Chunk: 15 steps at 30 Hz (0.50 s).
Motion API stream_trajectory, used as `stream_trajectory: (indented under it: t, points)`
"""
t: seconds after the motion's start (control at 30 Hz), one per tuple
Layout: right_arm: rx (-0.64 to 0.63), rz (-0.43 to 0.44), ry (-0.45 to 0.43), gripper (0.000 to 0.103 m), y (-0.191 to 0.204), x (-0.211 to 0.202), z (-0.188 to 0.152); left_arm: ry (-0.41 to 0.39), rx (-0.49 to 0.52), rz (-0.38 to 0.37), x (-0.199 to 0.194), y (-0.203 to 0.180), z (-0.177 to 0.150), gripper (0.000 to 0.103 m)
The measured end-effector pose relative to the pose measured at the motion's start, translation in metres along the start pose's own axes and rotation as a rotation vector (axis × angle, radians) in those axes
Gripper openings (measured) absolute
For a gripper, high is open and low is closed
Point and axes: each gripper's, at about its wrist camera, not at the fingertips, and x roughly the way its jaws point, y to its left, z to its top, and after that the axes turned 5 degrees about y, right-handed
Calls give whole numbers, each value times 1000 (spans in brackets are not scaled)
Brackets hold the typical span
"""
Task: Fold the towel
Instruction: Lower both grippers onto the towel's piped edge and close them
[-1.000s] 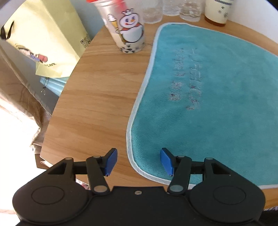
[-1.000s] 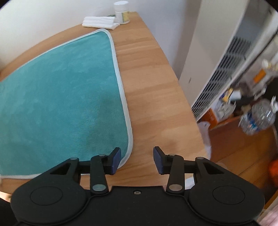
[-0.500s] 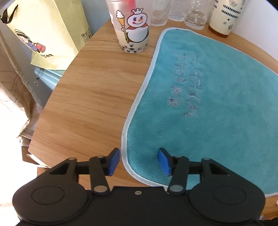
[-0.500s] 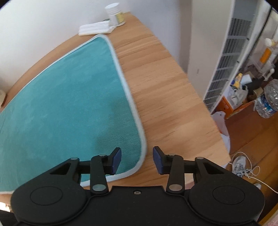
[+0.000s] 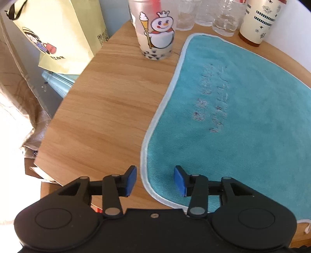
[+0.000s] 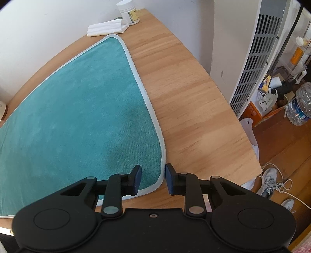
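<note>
1. Left wrist view: the left gripper (image 5: 155, 180) is hanging over the table (image 5: 101, 109) with its jaws spread wide and nothing between them. Its left pad (image 5: 130, 181) is sitting over bare wood, and its right pad (image 5: 179, 183) is sitting over the towel (image 5: 243, 124), so the jaws are straddling the towel's pale hem at its near left corner.
2. The towel is lying flat and unfolded, filling the table from 12 o'clock round to 4 o'clock of the gripper. Faint stitched lettering is showing on it, too blurred to read.
3. A snowman cup (image 5: 156, 33) is standing at 12 o'clock, just beside the towel's far left corner. Clear glasses (image 5: 204, 13) and a cream bottle (image 5: 260, 21) are lining the far edge at 1 o'clock. A yellow bag (image 5: 58, 33) is standing off the table at 11 o'clock.
4. Right wrist view: the right gripper (image 6: 152, 180) is also holding nothing, its jaws parted wide. Its left pad (image 6: 137, 181) is over the towel (image 6: 77, 116) and its right pad (image 6: 169, 182) is over bare table (image 6: 194, 101), straddling the hem at the near right corner.
5. The towel is spreading from 9 o'clock to 12 o'clock. A white cloth (image 6: 106, 28) and a white jar (image 6: 129, 12) are resting at 12 o'clock beyond its far corner; the cloth is just beside the hem.
6. A water bottle (image 6: 300, 109) and shoes (image 6: 272, 181) are lying on the floor at 3 o'clock.
</note>
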Motion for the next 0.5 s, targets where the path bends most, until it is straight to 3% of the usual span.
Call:
stream_trajectory:
  t: [0.13, 0.23, 0.43, 0.47, 0.5]
  points:
    - [5, -2, -2, 30, 0, 0, 0, 31, -61, -10, 6, 8, 2, 59]
    - [16, -3, -8, 30, -1, 0, -1, 37, -96, -50, 8, 10, 1, 60]
    - [22, 1, -17, 30, 0, -1, -1, 31, -84, -85, 4, 5, 1, 49]
    - [25, 5, -17, 28, 0, -1, 0, 29, -87, -93, 4, 4, 1, 39]
    - [33, 5, -20, 23, -1, 0, 0, 25, -85, -99, 4, 3, 2, 12]
